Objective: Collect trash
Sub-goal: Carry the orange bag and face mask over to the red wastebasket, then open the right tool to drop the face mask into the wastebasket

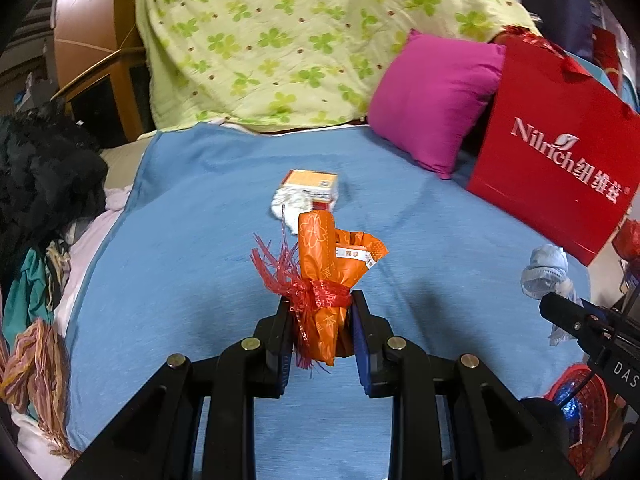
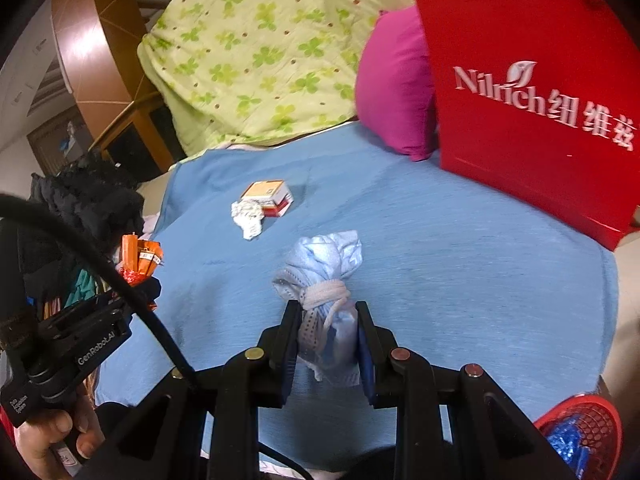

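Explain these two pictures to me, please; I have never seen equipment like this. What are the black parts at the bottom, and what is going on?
No robot here: a person holds a hand tool with two-finger tongs in each hand, and each tool carries a wide-angle camera looking along its fingers. One picture is from the left tool, the other from the right. The left tongs are shut on an orange wrapper bundle tied with red ribbon. The right tongs are shut on a crumpled blue face mask. On the blue bedsheet lie a small orange box and a white paper wad. A red basket sits at the edge.
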The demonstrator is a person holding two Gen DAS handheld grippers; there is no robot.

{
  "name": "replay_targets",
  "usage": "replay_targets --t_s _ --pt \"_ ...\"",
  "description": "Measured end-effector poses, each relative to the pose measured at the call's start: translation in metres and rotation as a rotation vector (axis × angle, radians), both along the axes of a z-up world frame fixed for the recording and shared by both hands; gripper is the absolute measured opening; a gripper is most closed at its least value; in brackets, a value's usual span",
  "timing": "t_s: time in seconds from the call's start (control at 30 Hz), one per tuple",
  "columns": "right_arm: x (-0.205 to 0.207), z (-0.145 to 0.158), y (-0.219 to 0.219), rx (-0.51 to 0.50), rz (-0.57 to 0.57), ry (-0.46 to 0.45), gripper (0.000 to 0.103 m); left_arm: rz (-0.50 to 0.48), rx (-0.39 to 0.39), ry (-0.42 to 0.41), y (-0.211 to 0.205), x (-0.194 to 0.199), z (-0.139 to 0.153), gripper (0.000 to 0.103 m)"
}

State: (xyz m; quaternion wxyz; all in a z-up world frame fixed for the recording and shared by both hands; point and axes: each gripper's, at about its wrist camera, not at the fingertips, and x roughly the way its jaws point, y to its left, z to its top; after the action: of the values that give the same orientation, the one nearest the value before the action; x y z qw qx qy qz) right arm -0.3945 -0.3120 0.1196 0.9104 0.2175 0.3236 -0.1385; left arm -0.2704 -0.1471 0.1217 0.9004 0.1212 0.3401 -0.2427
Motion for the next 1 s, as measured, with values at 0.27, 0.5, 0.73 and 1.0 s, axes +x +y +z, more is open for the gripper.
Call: replay_targets --t_s 0.27,0.5,0.73,1.0 --pt "-0.043 0.005 -0.023 -0.014 -0.081 -0.013 0.028 -0.107 -0.018 0.013 -0.034 -0.031 0.004 0.028" --pt "-0.1 0.003 -0.045 -0.012 -0.181 -0.014 0.028 -0.23 -0.007 0.042 -0.067 -0.071 -0.006 0.028" --pt "-0.17 -0.006 -0.061 -0.01 -0.295 0.003 0.028 -0.322 0.01 0.081 -0.088 -0.101 -0.018 0.028" --pt "-0.244 -0.035 -0.077 0.001 -0.431 0.076 0.028 -0.428 0.03 0.105 -0.116 -0.137 -0.025 0.028"
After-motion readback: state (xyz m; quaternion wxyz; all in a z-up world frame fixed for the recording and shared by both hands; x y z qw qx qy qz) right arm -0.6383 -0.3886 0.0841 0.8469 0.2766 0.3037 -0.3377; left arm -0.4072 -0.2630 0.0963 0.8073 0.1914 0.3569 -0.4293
